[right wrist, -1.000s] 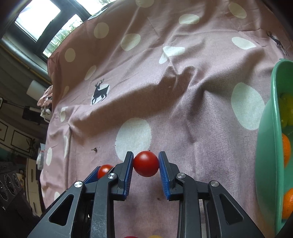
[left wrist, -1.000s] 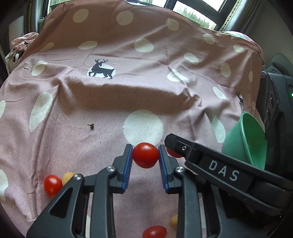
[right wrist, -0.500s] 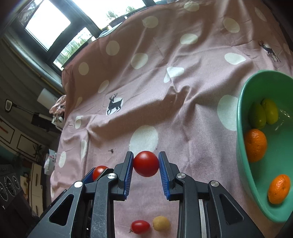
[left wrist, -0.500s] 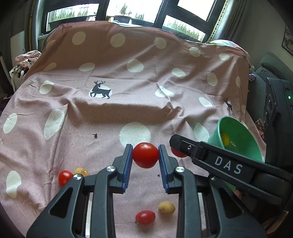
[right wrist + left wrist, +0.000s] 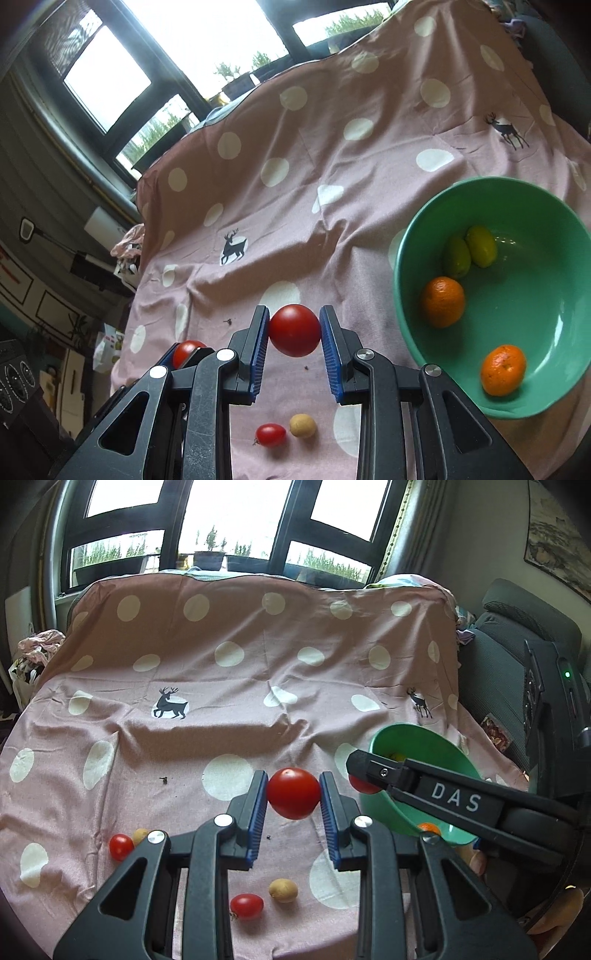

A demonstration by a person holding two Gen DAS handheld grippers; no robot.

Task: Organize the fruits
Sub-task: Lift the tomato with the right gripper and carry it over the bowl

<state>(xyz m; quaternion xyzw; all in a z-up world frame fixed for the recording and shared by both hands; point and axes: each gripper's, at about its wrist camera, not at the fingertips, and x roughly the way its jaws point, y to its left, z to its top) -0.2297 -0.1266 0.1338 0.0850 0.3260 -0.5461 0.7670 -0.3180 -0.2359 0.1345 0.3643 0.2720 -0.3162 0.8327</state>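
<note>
My left gripper [image 5: 293, 794] is shut on a red tomato [image 5: 293, 793] and holds it above the pink dotted cloth [image 5: 221, 686]. My right gripper [image 5: 294, 330] is shut on another red tomato [image 5: 294, 329], left of a green bowl [image 5: 524, 206]. The bowl holds two oranges [image 5: 443, 302] and two green-yellow fruits [image 5: 469, 251]. In the left wrist view the right gripper [image 5: 364, 781] crosses in front of the bowl [image 5: 417, 738]. A small red tomato [image 5: 246, 905] and a tan fruit [image 5: 283, 890] lie on the cloth below.
Another small red tomato [image 5: 120, 846] and a tan fruit [image 5: 139, 835] lie at the cloth's left. A dark chair with a device [image 5: 546, 701] stands to the right. Windows [image 5: 229, 528] are behind the cloth's far edge.
Both grippers have risen and drawn back with their tomatoes still held. More of the cloth, the bowl's inside and the windows have come into view.
</note>
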